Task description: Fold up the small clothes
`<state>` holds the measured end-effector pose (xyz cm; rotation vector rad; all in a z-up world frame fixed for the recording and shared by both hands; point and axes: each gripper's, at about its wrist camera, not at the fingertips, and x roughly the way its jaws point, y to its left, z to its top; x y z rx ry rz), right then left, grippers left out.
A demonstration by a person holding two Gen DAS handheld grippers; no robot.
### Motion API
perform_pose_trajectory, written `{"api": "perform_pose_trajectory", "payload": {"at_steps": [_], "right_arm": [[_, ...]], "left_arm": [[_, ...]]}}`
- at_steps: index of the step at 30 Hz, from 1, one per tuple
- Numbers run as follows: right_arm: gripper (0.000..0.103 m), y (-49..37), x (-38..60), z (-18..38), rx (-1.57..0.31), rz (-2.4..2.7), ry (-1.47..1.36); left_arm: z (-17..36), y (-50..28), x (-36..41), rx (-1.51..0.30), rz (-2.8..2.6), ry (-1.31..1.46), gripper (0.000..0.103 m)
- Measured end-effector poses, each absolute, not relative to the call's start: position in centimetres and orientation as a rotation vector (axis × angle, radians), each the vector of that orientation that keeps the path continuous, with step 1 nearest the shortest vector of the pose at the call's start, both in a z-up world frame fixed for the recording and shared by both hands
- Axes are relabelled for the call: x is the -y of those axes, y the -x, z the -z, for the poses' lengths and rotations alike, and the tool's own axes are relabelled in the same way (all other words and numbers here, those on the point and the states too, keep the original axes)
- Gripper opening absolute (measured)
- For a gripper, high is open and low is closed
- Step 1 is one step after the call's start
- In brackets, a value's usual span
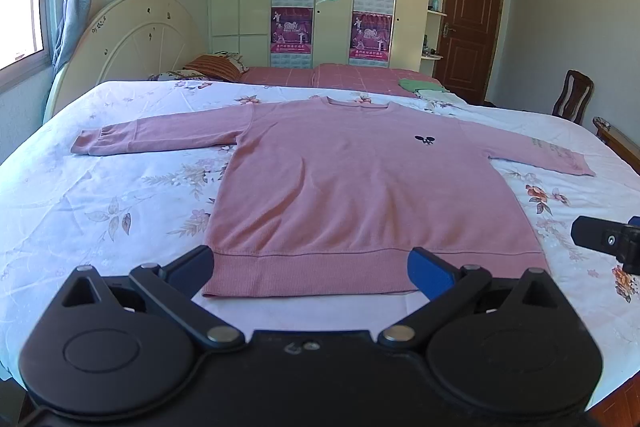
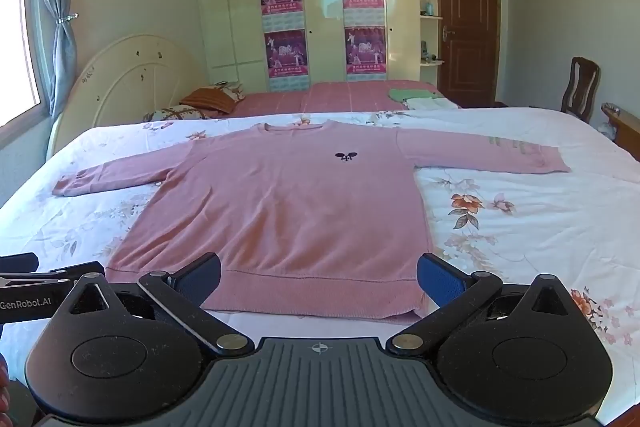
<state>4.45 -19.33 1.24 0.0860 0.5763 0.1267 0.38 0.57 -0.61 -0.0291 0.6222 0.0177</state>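
Observation:
A pink long-sleeved sweater (image 1: 352, 187) lies flat and face up on the flowered bedsheet (image 1: 100, 195), both sleeves spread out, hem toward me. It also shows in the right wrist view (image 2: 288, 211). My left gripper (image 1: 312, 267) is open and empty, just above the hem near its left part. My right gripper (image 2: 320, 279) is open and empty, above the hem near its right part. The right gripper's side shows at the right edge of the left wrist view (image 1: 608, 239); the left gripper shows at the left edge of the right wrist view (image 2: 36, 287).
A cream headboard (image 1: 132, 39) stands at the left. A second bed with a pink cover (image 1: 340, 77) lies behind, with folded green and white cloth (image 1: 424, 87) on it. A wooden chair (image 1: 572, 97) and door (image 1: 468, 23) are at the right.

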Motion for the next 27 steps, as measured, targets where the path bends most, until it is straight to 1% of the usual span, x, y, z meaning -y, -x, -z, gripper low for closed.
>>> {"api": "perform_pose_trajectory", "payload": {"at_steps": [27], "right_arm": [[0.103,-4.26,19.24,-1.19,-0.567,-0.125,-0.090]], "left_arm": [[0.19,-0.17,-0.72,-0.617,-0.014,0.025,0.103]]}}
